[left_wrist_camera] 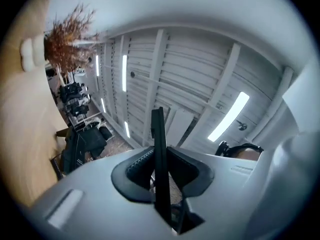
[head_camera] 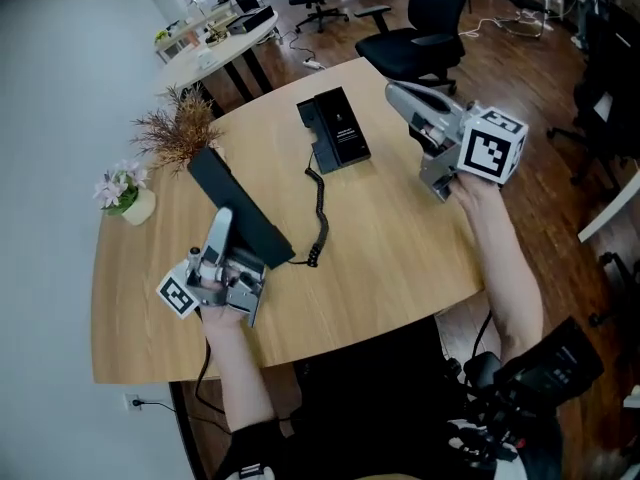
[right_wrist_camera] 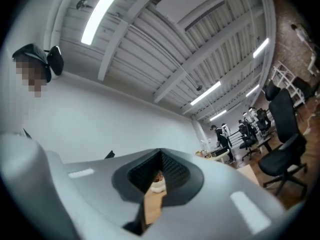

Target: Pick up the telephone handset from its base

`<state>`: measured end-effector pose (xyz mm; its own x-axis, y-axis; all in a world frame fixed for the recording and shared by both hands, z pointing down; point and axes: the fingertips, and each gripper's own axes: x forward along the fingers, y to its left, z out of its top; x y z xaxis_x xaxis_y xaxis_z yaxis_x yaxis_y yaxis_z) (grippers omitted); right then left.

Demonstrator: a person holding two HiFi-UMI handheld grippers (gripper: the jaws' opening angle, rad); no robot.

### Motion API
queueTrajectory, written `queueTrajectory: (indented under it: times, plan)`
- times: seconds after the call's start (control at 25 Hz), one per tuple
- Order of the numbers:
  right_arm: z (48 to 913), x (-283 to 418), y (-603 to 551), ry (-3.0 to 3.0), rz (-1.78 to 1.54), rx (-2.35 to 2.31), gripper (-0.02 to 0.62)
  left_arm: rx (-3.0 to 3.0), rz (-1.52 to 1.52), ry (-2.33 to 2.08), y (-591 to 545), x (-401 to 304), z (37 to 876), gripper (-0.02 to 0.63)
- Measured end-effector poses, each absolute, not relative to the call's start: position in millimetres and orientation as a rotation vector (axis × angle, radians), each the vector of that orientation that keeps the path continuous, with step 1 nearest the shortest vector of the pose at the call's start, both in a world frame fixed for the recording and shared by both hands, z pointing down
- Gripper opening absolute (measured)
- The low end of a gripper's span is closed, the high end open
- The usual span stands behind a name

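The black telephone handset [head_camera: 232, 196] is off its base and tilted above the wooden table [head_camera: 400, 258]. My left gripper [head_camera: 224, 222] is shut on its near end. In the left gripper view the handset [left_wrist_camera: 158, 129] shows edge-on, pinched between the two dark pads, pointing up at the ceiling. A coiled black cord [head_camera: 320, 208] runs from it to the black phone base [head_camera: 338, 128], which lies near the table's far edge. My right gripper [head_camera: 397, 92] hangs above the table's right side, beside the base, with its jaws shut and nothing between them [right_wrist_camera: 160, 158].
A small white pot of pink flowers [head_camera: 128, 196] and a dried brown plant [head_camera: 180, 128] stand at the table's left edge. A black office chair [head_camera: 425, 28] is just beyond the far edge. Another desk [head_camera: 215, 43] stands further back.
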<state>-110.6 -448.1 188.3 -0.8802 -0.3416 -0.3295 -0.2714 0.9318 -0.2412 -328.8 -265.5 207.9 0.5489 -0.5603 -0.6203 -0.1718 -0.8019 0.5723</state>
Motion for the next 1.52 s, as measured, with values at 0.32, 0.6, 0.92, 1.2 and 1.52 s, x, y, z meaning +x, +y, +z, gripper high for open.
queueTrajectory:
  times: [0.32, 0.6, 0.92, 1.2, 1.52]
  plan:
    - [201.5, -42.1, -271.6, 2.736, 0.012, -0.554, 0.003, 2.406, -1.174, -0.529, -175.9, -295.9, 203.7, 0.080]
    - [169.3, -3.0, -208.9, 2.697, 0.219, -0.652, 0.003, 2.471, -1.164, -0.343, -134.5, -239.1, 175.3, 0.080]
    - [178.5, -7.3, -168.3, 2.734, 0.302, -0.564, 0.003, 2.491, -1.226, -0.335, -89.1, -222.8, 177.4, 0.080]
    - [164.9, 30.8, -92.7, 2.748, 0.336, -0.577, 0.003, 2.439, -1.223, -0.308, -32.7, -176.1, 173.5, 0.080]
    - [173.9, 52.0, -24.5, 2.718, 0.405, -0.642, 0.003, 2.439, -1.213, -0.311, 17.7, -163.1, 185.5, 0.080]
